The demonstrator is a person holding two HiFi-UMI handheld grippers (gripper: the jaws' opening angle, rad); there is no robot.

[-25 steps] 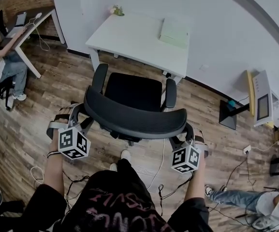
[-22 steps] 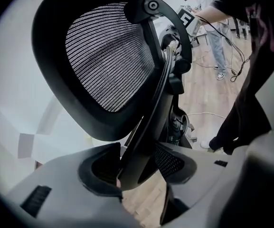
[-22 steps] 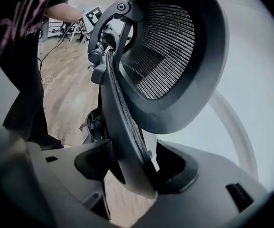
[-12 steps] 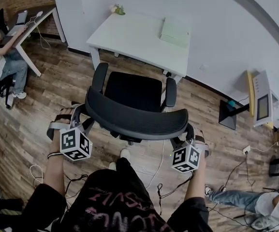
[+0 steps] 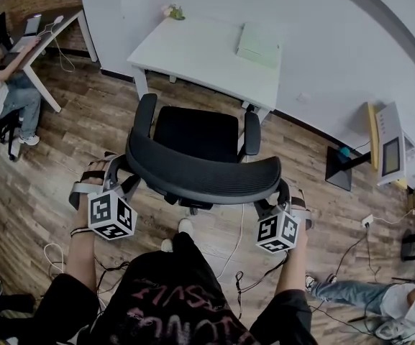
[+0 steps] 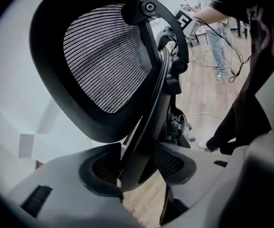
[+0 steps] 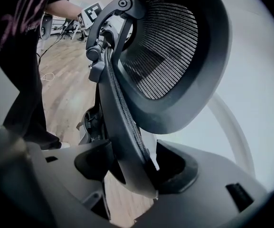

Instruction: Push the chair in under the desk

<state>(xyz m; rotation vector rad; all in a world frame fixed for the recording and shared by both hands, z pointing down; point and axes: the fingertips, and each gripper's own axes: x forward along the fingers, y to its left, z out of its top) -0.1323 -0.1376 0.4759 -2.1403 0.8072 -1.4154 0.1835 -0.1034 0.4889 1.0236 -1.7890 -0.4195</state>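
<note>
Room: wood-plank floor [image 5: 56,157] with a white wall behind, seen steeply from above.
Desk: the white desk [image 5: 193,56] stands against the wall. A flat pale box [image 5: 259,45] lies on its right part and a small plant [image 5: 171,11] sits at its far left corner.
Chair: the black office chair [image 5: 196,131] stands on the floor just in front of the desk, seat turned toward it. The front of the seat is near the desk's near edge, and the seat is out in the open, not beneath the top.
Backrest: the curved mesh backrest [image 5: 203,177] faces the person holding the grippers, who stands close behind it.
Left gripper: the left gripper [image 6: 136,167] is clamped on the backrest's left rim, with a jaw pressed to each side.
Right gripper: the right gripper [image 7: 129,167] is clamped the same way on the right rim.
Elsewhere: a seated person [image 5: 6,92] is at another table at the upper left. Loose cables [image 5: 239,264] trail on the floor behind the chair.
</note>
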